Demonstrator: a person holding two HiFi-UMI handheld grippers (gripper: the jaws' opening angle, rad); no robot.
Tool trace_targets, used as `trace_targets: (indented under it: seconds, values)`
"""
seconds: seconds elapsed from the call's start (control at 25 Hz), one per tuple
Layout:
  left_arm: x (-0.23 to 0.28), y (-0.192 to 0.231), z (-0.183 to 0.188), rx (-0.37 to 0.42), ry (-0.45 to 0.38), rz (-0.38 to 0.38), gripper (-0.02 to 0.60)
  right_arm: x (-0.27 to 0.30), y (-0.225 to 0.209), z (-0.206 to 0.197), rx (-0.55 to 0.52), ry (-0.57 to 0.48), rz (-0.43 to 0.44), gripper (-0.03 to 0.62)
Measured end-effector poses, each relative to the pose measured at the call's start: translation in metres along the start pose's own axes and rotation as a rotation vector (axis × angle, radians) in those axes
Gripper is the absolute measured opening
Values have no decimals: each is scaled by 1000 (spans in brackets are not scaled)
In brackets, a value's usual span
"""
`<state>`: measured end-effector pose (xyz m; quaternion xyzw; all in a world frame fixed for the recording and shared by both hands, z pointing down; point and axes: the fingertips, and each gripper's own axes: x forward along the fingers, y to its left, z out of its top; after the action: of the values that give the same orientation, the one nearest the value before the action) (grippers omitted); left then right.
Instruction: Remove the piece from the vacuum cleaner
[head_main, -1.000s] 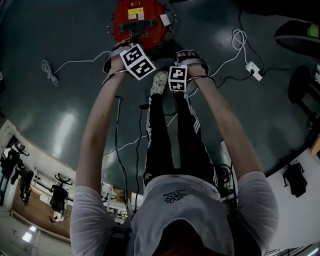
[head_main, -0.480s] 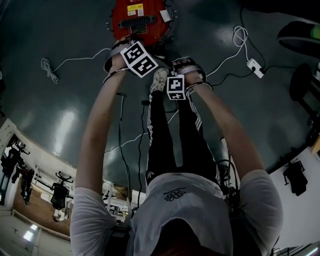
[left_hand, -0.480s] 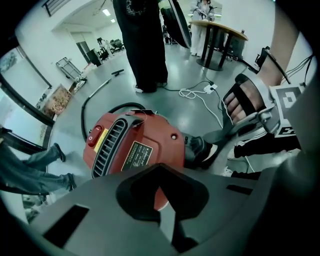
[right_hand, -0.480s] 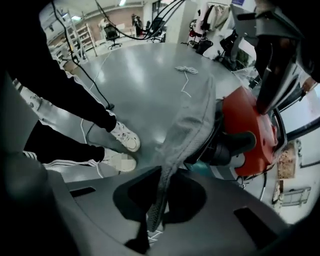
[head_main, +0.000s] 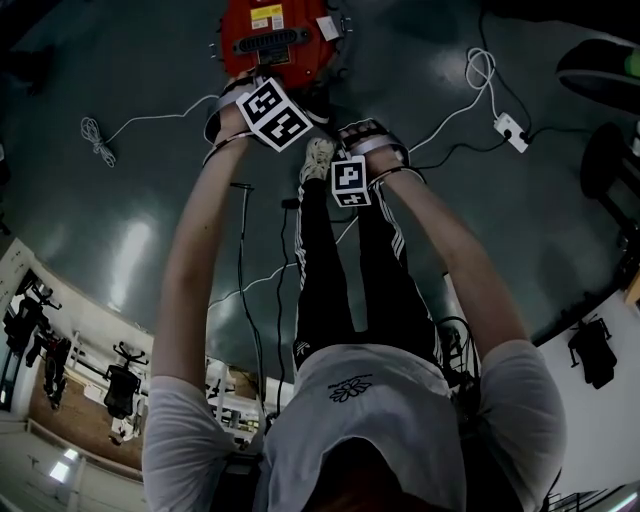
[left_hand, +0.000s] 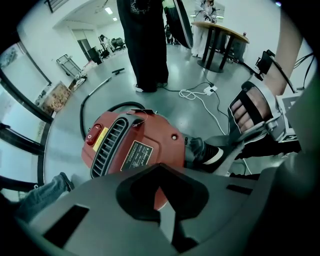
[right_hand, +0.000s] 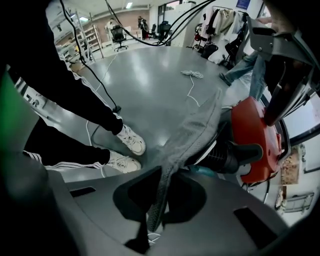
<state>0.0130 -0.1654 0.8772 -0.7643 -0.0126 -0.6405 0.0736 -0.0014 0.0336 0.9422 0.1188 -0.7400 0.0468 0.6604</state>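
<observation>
The red vacuum cleaner (head_main: 275, 40) lies on the grey floor ahead of the person's feet. In the left gripper view its vented, labelled face (left_hand: 135, 150) fills the middle. My left gripper (left_hand: 167, 220) is shut at the vacuum's near edge, with nothing seen between its jaws. Its marker cube (head_main: 272, 113) overlaps the vacuum's rim in the head view. My right gripper (right_hand: 152, 220) is shut on a grey woven piece (right_hand: 197, 125) that stretches from the jaws up to the vacuum (right_hand: 255, 135), beside its black ribbed hose socket (right_hand: 232, 155).
The person's white shoes (right_hand: 127, 142) stand just left of the held piece. A white cable (head_main: 100, 135) lies at the left, a power strip (head_main: 508, 135) with its cord at the right. A black hose (left_hand: 90, 110) curls behind the vacuum. Another person's legs (left_hand: 145, 45) stand beyond.
My right gripper has drawn back a little from the vacuum toward the person's feet. The left gripper stays at the vacuum's near rim.
</observation>
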Motion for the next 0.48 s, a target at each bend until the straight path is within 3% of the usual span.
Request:
trace_targets:
  seconds: [0.36,0.48]
  values:
    - [-2,-1,1,-16,-17,-14,5,6,11,5,-33,-40,27,23]
    - [-1,-1,2,-18,-27,-19,5,9,41,14,-123,-55,135,23]
